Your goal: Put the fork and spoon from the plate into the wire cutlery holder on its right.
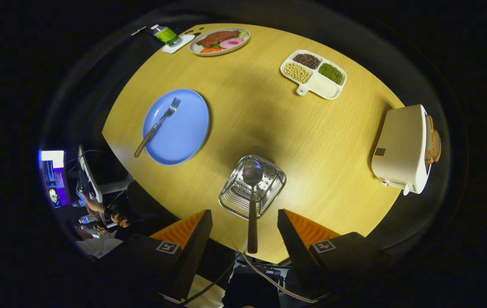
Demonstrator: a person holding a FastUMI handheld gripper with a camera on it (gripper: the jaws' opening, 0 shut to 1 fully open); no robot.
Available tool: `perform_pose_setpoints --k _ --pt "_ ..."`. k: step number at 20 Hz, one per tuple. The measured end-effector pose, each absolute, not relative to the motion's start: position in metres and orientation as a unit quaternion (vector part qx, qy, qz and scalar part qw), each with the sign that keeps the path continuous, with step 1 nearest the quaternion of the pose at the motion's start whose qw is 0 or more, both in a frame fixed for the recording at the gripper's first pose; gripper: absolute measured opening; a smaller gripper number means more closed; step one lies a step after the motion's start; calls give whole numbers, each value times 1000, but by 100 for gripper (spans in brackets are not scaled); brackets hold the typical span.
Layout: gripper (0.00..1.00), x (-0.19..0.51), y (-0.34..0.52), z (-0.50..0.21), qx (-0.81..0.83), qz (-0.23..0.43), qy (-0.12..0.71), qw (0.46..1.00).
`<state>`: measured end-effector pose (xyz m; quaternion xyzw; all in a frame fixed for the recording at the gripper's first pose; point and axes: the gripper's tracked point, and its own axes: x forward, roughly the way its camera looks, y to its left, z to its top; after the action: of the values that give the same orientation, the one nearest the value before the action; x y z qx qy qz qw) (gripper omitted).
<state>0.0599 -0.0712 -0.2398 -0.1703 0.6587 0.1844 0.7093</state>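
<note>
While my tool (pixel 244 229) hangs spread wide, the spoon (pixel 252 201) sits free between its fingers, bowl in the holder (pixel 269 188). Fork (pixel 157 125) lies on the plate (pixel 185 132).

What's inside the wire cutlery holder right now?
The spoon stands in the wire cutlery holder, bowl down, handle rising between the open gripper's fingers, which do not touch it. The fork lies on the blue plate. The spoon covers part of the holder's floor.
</note>
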Motion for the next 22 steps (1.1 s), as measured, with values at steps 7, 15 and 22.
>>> perform_pose_setpoints --k 7,15,22 --pt "99 48 -23 -207 -109 192 549 806" --pt "99 35 62 -215 -43 185 489 852" --pt "100 24 135 -285 28 166 531 830"
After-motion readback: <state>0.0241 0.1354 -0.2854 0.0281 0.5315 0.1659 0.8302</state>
